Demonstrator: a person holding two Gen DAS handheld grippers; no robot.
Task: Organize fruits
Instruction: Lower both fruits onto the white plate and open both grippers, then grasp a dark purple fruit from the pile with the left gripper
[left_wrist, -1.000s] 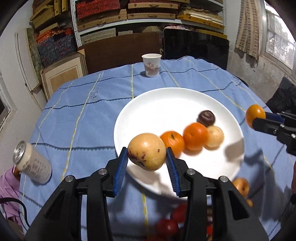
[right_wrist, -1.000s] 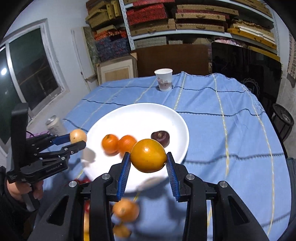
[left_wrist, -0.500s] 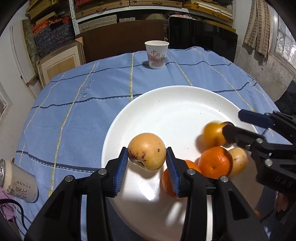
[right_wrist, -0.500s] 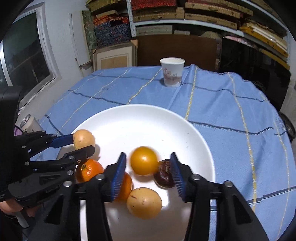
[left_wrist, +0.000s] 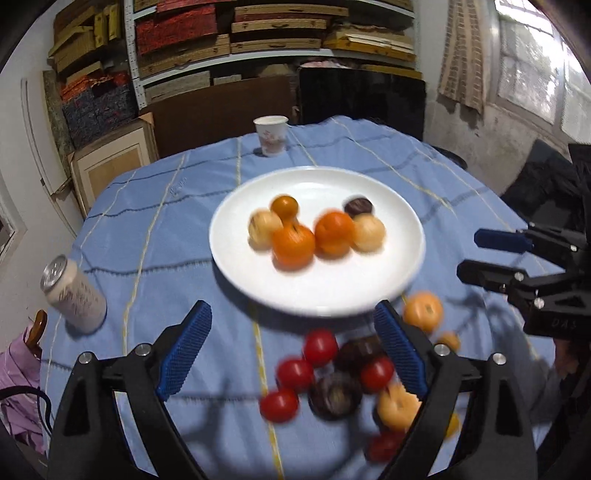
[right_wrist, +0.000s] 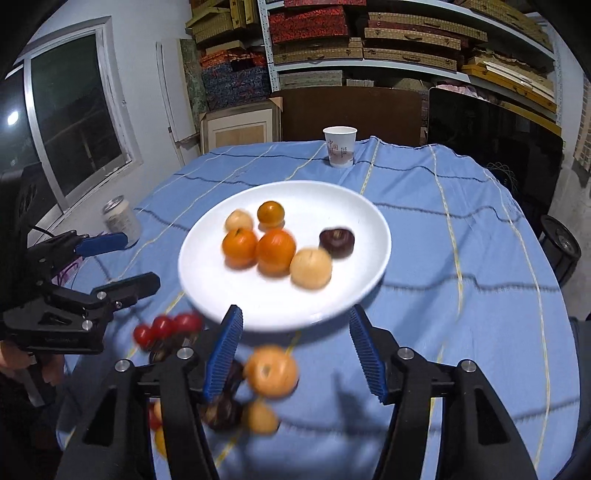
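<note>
White and round, the shallow ceramic plate (left_wrist: 402, 266) sat in the middle of the blue cloth-covered table (left_wrist: 155, 236) and carried six fruits clustered together: two large oranges (left_wrist: 293, 245), a smaller orange fruit (left_wrist: 284, 207), two pale yellow fruits (left_wrist: 368, 232) and one dark purple fruit (left_wrist: 357, 206). That much of the sorting looked done.

Off the plate, on the cloth near its front rim, a loose, blurred heap remained: small red tomatoes (left_wrist: 320, 347), dark purple fruits (left_wrist: 335, 395), an orange (left_wrist: 423, 311) and a pale orange-yellow fruit (right_wrist: 271, 371), with a few smaller pieces partly hidden by the gripper frames. By that count more than half the fruit was probably left to move.

The left gripper (left_wrist: 291, 354) hung above the heap, its blue-padded jaws opening wide with nothing pressed between them. The right gripper (right_wrist: 295, 356) was also opening, spread to a middling width and holding nothing; the pale orange-yellow fruit lay on the cloth below its gap.

Farther out stood a white paper cup (left_wrist: 271, 136) at the far edge and a pale drink can (left_wrist: 74, 295) at the left.
</note>
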